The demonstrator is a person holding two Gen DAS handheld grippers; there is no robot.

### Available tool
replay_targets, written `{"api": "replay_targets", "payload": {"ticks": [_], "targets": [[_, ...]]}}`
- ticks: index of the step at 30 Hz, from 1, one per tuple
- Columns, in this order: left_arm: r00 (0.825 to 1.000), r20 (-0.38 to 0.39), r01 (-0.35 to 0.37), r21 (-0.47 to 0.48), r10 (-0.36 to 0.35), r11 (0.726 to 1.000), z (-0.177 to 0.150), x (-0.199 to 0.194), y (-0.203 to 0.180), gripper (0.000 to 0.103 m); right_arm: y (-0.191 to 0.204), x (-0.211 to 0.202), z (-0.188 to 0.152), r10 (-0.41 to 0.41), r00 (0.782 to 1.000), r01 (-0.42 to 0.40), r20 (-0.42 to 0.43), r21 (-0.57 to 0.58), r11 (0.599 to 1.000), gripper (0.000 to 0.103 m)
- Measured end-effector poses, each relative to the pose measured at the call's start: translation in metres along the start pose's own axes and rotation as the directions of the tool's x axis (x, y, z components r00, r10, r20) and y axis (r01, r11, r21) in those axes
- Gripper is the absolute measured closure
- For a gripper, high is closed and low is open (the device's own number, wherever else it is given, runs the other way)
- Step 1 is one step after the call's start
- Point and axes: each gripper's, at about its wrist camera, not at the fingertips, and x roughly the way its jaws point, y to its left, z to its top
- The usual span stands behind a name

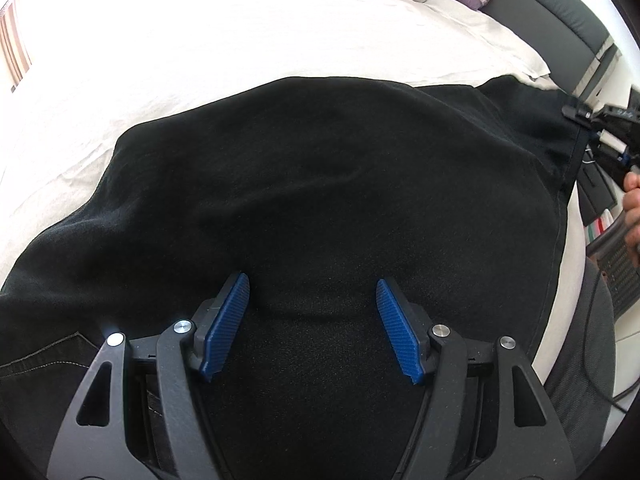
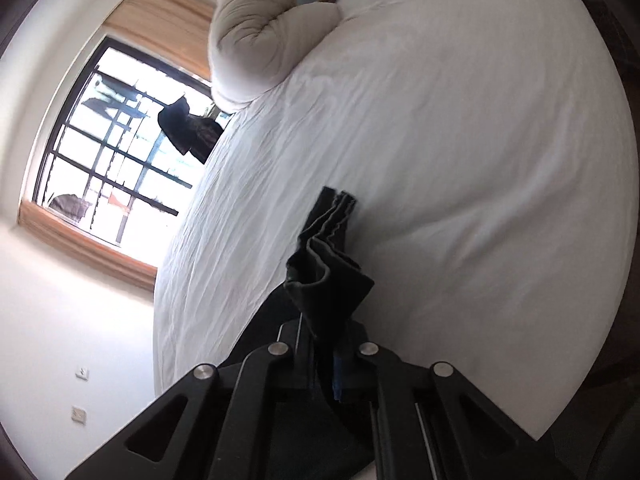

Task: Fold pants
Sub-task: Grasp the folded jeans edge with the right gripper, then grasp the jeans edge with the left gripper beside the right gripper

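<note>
Pants [image 1: 320,184], black and spread wide across the white bed [image 1: 200,40], lie directly under and ahead of the left tongs [image 1: 314,292]. Those tongs stand released, their blue pads [image 1: 226,320] well apart, tilted down over the cloth; whether the tips press into the fabric is hard to tell, since black lies on black there.

At the far right edge of the left wrist view, the right tongs [image 1: 576,114] sit at the garment's end, with a hand [image 1: 634,204] behind them. In the right wrist view the right tongs [image 2: 334,356] are clenched on a bunched, pleated edge of the pants [image 2: 328,276], which stands up out of the closed jaws above the sheet. A rolled duvet [image 2: 260,36] lies further up the bed, near the window [image 2: 108,152].

The garment's long axis runs roughly across the left wrist view, from the left edge toward the pinched end on the right. So the right hand owns the free end, while the left sits over the middle. My judgement is that the coming fold turns on carrying that held end back along this axis, toward and past the left tongs, which could pin the crease line.
</note>
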Motion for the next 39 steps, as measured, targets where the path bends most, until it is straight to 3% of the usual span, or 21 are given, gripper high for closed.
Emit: {"api": "replay_targets", "payload": {"ticks": [3, 5, 8, 10, 12, 14, 16, 17, 19, 20, 23, 26, 28, 31, 32, 33, 34, 37, 39], "targets": [[0.999, 0.023, 0.042, -0.047, -0.041, 0.998, -0.001, -0.01, 0.008, 0.039, 0.071, 0.011, -0.031, -0.013, 0.997, -0.007, -0.076, -0.257, 0.966, 0.096], [0.993, 0.046, 0.118, -0.158, -0.112, 0.98, -0.006, -0.027, 0.028, 0.038, 0.124, 0.022, -0.074, -0.025, 0.987, -0.05, -0.159, -0.453, 0.89, 0.096], [0.978, 0.098, 0.207, -0.282, -0.187, 0.937, -0.016, -0.045, 0.053, 0.038, 0.177, 0.039, -0.148, -0.057, 0.963, -0.137, -0.265, -0.66, 0.739, 0.096], [0.951, 0.131, 0.31, -0.375, -0.282, 0.874, -0.021, -0.051, 0.071, 0.038, 0.192, 0.048, -0.184, -0.095, 0.952, -0.161, -0.292, -0.737, 0.656, 0.096], [0.903, 0.163, 0.426, -0.461, -0.398, 0.779, -0.026, -0.05, 0.086, 0.033, 0.198, 0.057, -0.21, -0.13, 0.943, -0.171, -0.307, -0.782, 0.6, 0.096], [0.876, 0.185, 0.475, -0.492, -0.445, 0.73, -0.027, -0.049, 0.091, 0.029, 0.197, 0.06, -0.226, -0.168, 0.943, -0.151, -0.287, -0.819, 0.553, 0.096], [0.848, 0.2, 0.517, -0.515, -0.49, 0.684, -0.026, -0.044, 0.092, 0.026, 0.196, 0.06, -0.227, -0.175, 0.944, -0.14, -0.279, -0.821, 0.554, 0.096], [0.824, 0.208, 0.546, -0.544, -0.528, 0.638, -0.026, -0.037, 0.093, 0.026, 0.197, 0.059, -0.227, -0.175, 0.947, -0.133, -0.269, -0.825, 0.549, 0.096], [0.796, 0.207, 0.566, -0.588, -0.569, 0.578, -0.024, -0.025, 0.094, 0.024, 0.201, 0.057, -0.229, -0.175, 0.954, -0.118, -0.245, -0.839, 0.532, 0.096], [0.791, 0.203, 0.566, -0.602, -0.577, 0.564, -0.02, -0.019, 0.096, 0.024, 0.203, 0.056, -0.23, -0.175, 0.956, -0.111, -0.234, -0.845, 0.524, 0.096], [0.792, 0.187, 0.559, -0.607, -0.582, 0.565, -0.011, -0.01, 0.097, 0.024, 0.207, 0.054, -0.235, -0.18, 0.959, -0.104, -0.22, -0.861, 0.498, 0.096], [0.783, 0.215, 0.569, -0.627, -0.584, 0.532, -0.008, -0.004, 0.097, 0.024, 0.209, 0.052, -0.241, -0.173, 0.958, -0.117, -0.227, -0.866, 0.487, 0.096], [0.784, 0.221, 0.569, -0.631, -0.581, 0.528, -0.01, -0.007, 0.102, 0.027, 0.211, 0.048, -0.244, -0.166, 0.958, -0.128, -0.232, -0.869, 0.477, 0.096], [0.8, 0.205, 0.549, -0.63, -0.564, 0.55, -0.01, -0.008, 0.109, 0.05, 0.213, 0.044, -0.252, -0.159, 0.957, -0.145, -0.241, -0.879, 0.454, 0.096], [0.803, 0.203, 0.543, -0.634, -0.56, 0.55, -0.011, -0.008, 0.112, 0.066, 0.213, 0.043, -0.254, -0.159, 0.957, -0.148, -0.241, -0.882, 0.448, 0.096], [0.81, 0.199, 0.534, -0.639, -0.552, 0.553, -0.014, -0.009, 0.117, 0.075, 0.216, 0.044, -0.256, -0.158, 0.957, -0.151, -0.244, -0.882, 0.447, 0.096], [0.818, 0.196, 0.524, -0.642, -0.541, 0.559, -0.017, -0.011, 0.123, 0.075, 0.218, 0.043, -0.258, -0.153, 0.956, -0.158, -0.25, -0.88, 0.448, 0.096], [0.83, 0.193, 0.512, -0.637, -0.524, 0.576, -0.022, -0.017, 0.133, 0.087, 0.221, 0.042, -0.262, -0.145, 0.955, -0.172, -0.26, -0.881, 0.441, 0.096], [0.844, 0.185, 0.497, -0.62, -0.503, 0.607, -0.028, -0.021, 0.141, 0.092, 0.225, 0.04, -0.267, -0.139, 0.953, -0.186, -0.269, -0.882, 0.433, 0.096]]}}
